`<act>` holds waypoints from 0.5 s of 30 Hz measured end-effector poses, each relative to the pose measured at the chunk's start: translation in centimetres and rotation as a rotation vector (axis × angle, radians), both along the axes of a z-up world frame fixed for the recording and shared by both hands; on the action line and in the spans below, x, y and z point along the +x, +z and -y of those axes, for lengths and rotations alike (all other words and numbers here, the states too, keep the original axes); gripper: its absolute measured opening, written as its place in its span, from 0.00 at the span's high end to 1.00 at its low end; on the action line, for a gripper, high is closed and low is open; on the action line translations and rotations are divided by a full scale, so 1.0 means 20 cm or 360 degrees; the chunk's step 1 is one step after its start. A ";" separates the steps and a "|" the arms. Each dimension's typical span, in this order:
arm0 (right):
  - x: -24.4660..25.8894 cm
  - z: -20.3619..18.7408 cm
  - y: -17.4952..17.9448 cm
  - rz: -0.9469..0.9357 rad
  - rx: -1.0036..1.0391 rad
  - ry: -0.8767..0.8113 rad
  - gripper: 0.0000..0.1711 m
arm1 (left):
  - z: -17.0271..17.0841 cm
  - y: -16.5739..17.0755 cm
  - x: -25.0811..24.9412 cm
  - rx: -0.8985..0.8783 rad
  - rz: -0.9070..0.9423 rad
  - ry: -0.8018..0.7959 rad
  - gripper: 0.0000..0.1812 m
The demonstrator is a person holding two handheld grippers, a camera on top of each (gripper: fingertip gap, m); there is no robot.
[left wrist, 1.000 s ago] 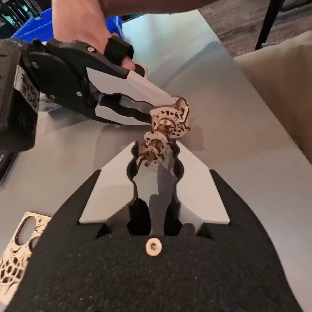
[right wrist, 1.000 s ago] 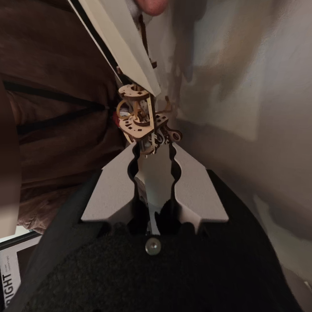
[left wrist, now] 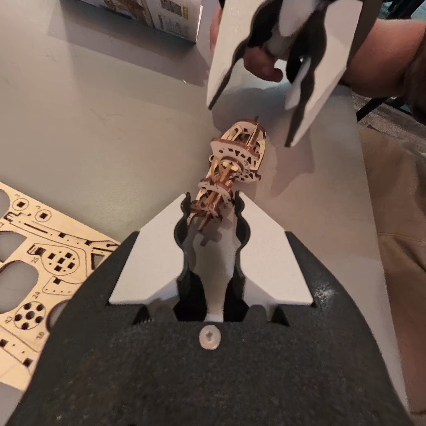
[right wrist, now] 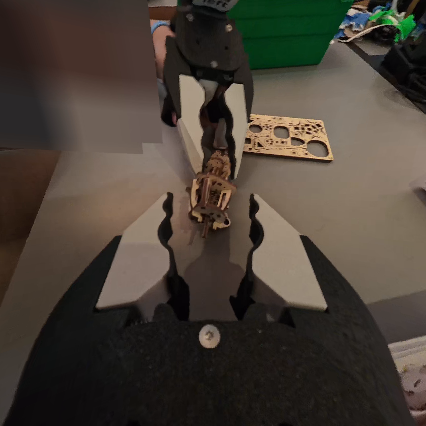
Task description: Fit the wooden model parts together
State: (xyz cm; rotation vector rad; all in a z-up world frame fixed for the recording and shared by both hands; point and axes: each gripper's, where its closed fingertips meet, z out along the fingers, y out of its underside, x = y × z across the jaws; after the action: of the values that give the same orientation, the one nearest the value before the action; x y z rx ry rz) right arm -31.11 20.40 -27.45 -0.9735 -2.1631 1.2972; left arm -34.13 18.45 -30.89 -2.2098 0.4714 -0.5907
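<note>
Left wrist view: left gripper (left wrist: pixel 213 202) clamped the wooden model (left wrist: pixel 230 170) at its tips; right gripper (left wrist: pixel 249 124) had let go, spread beyond it. Right wrist view: right gripper (right wrist: pixel 209 196) empty, model just ahead — regrasp needed.

Grey worktop (right wrist: pixel 322 230) carries a laser-cut wooden parts sheet (right wrist: pixel 288 140), a green bin (right wrist: pixel 283 34) at its far edge, and a printed box (left wrist: pixel 147 16).

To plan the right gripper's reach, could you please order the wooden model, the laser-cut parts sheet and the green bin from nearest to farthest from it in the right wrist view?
1. Wooden model: just ahead of the right gripper, between its open fingers.
2. Laser-cut parts sheet: flat on the table, farther ahead to the right.
3. Green bin: farthest, at the table's far edge.
</note>
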 end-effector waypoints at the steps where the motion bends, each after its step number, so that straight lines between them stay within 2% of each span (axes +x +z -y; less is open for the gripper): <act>1: 0.00 0.00 -0.02 0.0000 0.0050 0.0004 0.59 | 0.00 0.00 0.00 -0.0017 0.0026 0.0007 0.80; 7: -0.08 0.00 -0.05 -0.0291 0.0403 -0.0172 0.59 | 0.00 0.03 0.02 -0.0139 0.0318 0.0041 0.81; 10: -0.08 0.02 -0.10 -0.0275 0.0518 -0.0145 0.62 | 0.00 0.05 0.04 -0.0190 0.0480 0.0045 0.80; 12: -0.08 0.03 -0.11 -0.0293 0.0547 -0.0128 0.71 | 0.00 0.05 0.04 -0.0176 0.0471 0.0047 0.80; 15: -0.08 0.03 -0.11 -0.0295 0.0536 -0.0131 0.72 | 0.00 0.06 0.04 -0.0133 0.0420 0.0052 0.80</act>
State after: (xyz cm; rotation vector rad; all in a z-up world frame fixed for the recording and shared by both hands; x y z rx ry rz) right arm -32.65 19.90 -29.57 -0.7651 -2.0850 0.9064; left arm -33.32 18.45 -29.73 -2.1715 0.2771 -0.8842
